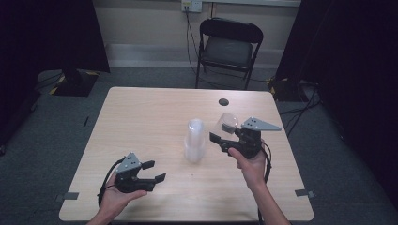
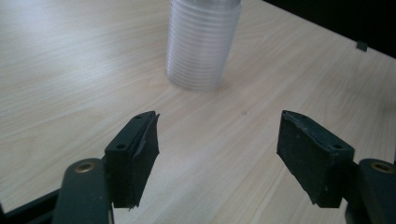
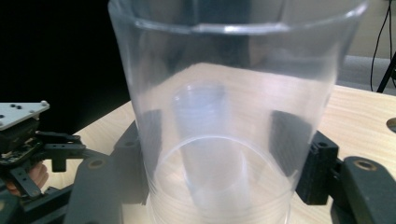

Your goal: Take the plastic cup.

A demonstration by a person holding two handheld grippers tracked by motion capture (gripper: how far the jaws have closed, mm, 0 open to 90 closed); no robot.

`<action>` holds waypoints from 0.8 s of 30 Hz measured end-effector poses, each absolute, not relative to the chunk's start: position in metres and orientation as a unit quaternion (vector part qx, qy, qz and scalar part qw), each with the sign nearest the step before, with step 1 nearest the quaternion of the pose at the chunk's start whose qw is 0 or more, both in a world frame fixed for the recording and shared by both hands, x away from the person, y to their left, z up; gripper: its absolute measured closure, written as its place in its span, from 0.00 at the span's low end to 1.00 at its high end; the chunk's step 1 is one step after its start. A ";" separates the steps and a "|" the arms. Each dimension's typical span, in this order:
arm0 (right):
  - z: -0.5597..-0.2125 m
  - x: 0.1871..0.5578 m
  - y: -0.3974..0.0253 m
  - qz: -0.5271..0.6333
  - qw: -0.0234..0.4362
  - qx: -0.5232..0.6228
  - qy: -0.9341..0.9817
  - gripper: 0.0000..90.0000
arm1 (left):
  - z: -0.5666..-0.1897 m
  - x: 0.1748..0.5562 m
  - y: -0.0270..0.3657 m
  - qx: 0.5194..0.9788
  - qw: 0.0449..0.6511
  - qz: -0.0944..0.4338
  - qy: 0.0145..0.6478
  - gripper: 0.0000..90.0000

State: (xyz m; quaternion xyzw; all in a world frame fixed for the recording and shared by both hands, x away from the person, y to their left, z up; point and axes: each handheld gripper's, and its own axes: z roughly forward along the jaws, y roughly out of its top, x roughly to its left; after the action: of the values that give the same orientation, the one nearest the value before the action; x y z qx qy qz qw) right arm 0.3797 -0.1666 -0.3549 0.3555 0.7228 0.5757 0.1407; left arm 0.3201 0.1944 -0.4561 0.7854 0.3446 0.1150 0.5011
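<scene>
black grippers (image 1: 141, 174), grey three-cornered plates

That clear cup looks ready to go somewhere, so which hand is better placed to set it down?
Probably the right: the right gripper already clamps the clear cup, while the left gripper sits open and apart from the cup stack.

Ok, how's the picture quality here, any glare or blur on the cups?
High view: dim, dark at both sides. Left gripper view: the stack of cups is slightly soft, with pale glare on the table. Right gripper view: the clear cup sits very close, smearing what's behind.
</scene>
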 end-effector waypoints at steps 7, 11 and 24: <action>-0.371 0.370 -0.166 0.570 0.116 0.358 0.730 0.38 | -0.452 0.318 0.185 0.795 0.492 0.133 0.330 0.36; -0.374 0.366 -0.163 0.566 0.098 0.359 0.735 0.38 | -0.447 0.321 0.174 0.798 0.495 0.137 0.317 0.34; -0.380 0.355 -0.165 0.573 0.043 0.370 0.730 0.39 | -0.435 0.334 0.117 0.790 0.534 0.127 0.272 0.44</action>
State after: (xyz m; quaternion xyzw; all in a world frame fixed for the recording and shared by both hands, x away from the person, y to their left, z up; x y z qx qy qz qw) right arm 0.3548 -0.1651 -0.3801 0.3700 0.7301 0.5729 0.0434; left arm 0.3336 0.1170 -0.4353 0.7904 0.2720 0.1266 0.5341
